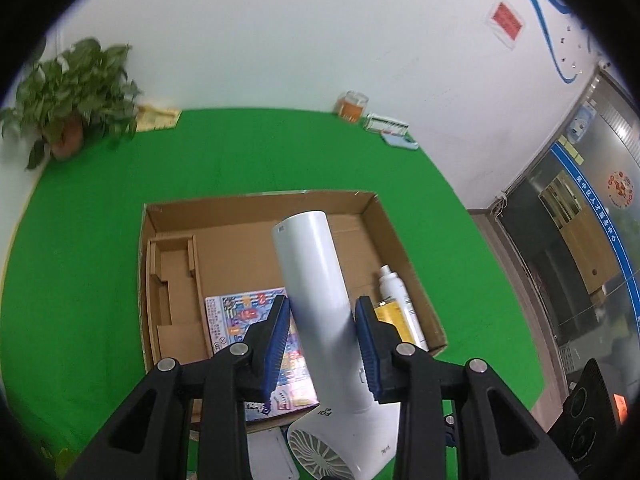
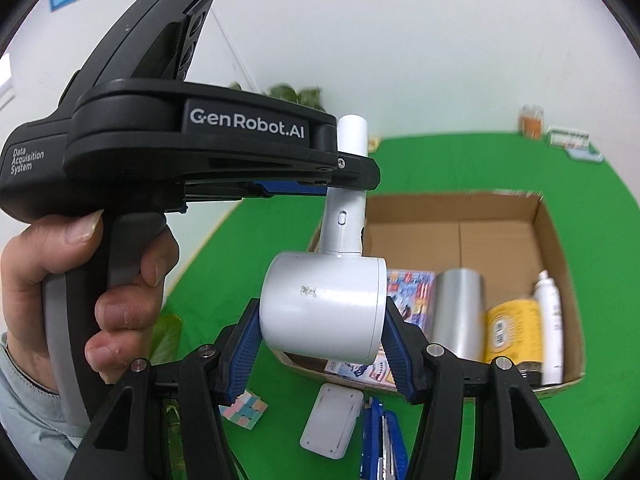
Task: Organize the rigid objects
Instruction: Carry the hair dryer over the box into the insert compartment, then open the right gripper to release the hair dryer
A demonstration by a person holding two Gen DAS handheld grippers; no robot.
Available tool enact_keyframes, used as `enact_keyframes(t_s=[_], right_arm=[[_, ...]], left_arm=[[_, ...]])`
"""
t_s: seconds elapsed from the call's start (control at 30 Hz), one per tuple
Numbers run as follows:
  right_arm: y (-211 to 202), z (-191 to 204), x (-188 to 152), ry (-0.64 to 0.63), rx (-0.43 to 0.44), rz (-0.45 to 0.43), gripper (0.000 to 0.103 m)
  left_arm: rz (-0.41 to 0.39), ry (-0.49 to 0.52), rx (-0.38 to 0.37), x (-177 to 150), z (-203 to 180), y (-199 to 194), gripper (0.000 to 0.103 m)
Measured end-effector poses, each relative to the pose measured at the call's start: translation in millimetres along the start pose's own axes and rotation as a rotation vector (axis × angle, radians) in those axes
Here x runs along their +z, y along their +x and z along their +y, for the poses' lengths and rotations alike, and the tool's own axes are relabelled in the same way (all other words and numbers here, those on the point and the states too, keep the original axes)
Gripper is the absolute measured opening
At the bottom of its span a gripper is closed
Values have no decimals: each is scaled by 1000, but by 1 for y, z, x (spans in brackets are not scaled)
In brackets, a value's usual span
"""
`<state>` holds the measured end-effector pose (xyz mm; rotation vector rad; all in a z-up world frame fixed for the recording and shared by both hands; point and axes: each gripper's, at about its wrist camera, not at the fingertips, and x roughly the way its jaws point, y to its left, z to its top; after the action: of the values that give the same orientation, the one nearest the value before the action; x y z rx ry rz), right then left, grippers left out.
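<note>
Left wrist view: our left tongs (image 1: pixel 322 344) pinch hair dryer (image 1: pixel 316 280) handle, over cardboard box (image 1: pixel 256 204).

Right wrist view: our right tongs (image 2: pixel 320 340) clamp dryer barrel; box at 3 o'clock. Carrying step; next, lower into bare box floor, release.

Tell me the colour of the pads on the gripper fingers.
Blue, ribbed pads on black fingers; clearest in the right wrist view.

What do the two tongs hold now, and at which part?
One white hair dryer: left tongs clamp its handle, right tongs clamp its barrel.
</note>
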<state>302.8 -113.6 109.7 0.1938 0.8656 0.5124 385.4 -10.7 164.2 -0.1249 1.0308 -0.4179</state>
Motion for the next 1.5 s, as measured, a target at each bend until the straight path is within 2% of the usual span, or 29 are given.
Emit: enact_keyframes(t_s=[0.27,0.3,0.5,0.67,0.93,1.23,1.33,1.4,1.47,1.5], right_arm=[[63,-8,-5,27,18,94,54],[60,0,-20,26,24,103,54],[110,9,-24,48,65,192,54],[138,24,-36,61,92,245,54],[180,23,-47,105,97,321,54],[210,23,-61,157,80,376,55],[214,22,-64,193,80,389,56],[212,19,-63,210,76,383,59],[200,17,-60,212,90,352,78],[190,18,-59,191,90,318,82]], left_arm=[[64,-52,1,-4,44,36,32],[69,-61,2,-5,52,38,33],[104,-103,33,-13,92,50,32],[133,-168,27,-22,130,62,32],[187,-219,24,-36,164,90,32],[255,-248,47,-48,177,113,32],[194,-240,87,-46,175,102,32],[145,-240,78,-43,171,89,36],[101,-240,107,-40,165,70,41],[59,-230,128,-39,159,57,41]])
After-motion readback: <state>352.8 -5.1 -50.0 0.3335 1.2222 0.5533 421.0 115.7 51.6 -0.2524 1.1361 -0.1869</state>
